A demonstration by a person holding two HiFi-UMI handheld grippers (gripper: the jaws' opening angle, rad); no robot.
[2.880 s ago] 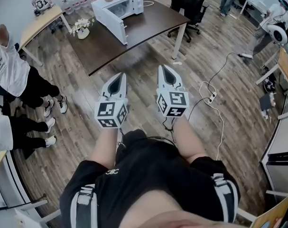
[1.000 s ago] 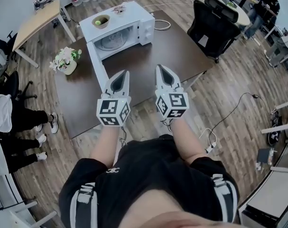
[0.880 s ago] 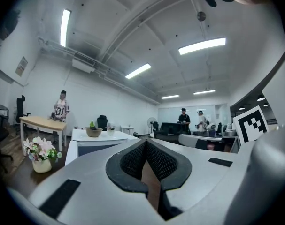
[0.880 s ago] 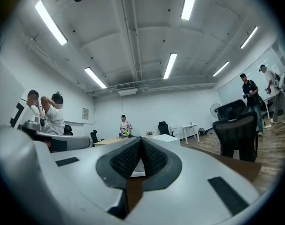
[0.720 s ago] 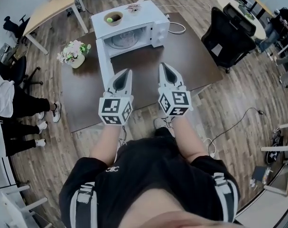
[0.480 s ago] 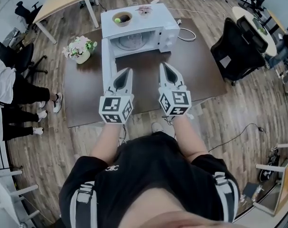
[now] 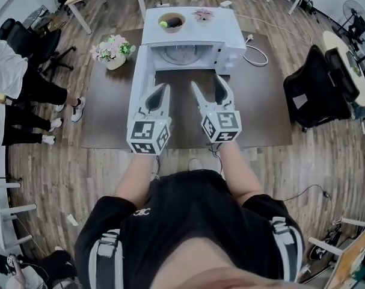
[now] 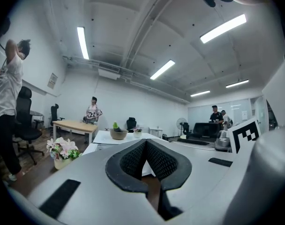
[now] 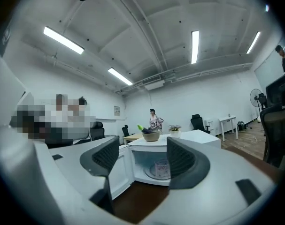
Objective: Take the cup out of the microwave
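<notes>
A white microwave (image 7: 191, 38) stands at the far side of a dark brown table (image 7: 260, 113), its door (image 7: 140, 83) swung open to the left. A clear glass cup (image 9: 162, 168) sits on the turntable inside, seen in the right gripper view; the head view does not show it clearly. My right gripper (image 7: 207, 84) hovers over the table in front of the opening; its jaws are opening and nothing is between them. The cup lies well beyond the right gripper (image 9: 142, 156). My left gripper (image 7: 161, 90) is shut and empty, level with the door's edge.
A bowl (image 7: 170, 23) and a small potted plant (image 7: 203, 15) rest on the microwave's top. A vase of flowers (image 7: 113, 50) stands on the table left of the door. A black office chair (image 7: 329, 83) is at the right, and people's legs (image 7: 26, 89) at the left.
The table and microwave have come nearer and now lie straight ahead. Both grippers reach out over the table. The right gripper's jaws have spread apart; the left stays shut.
</notes>
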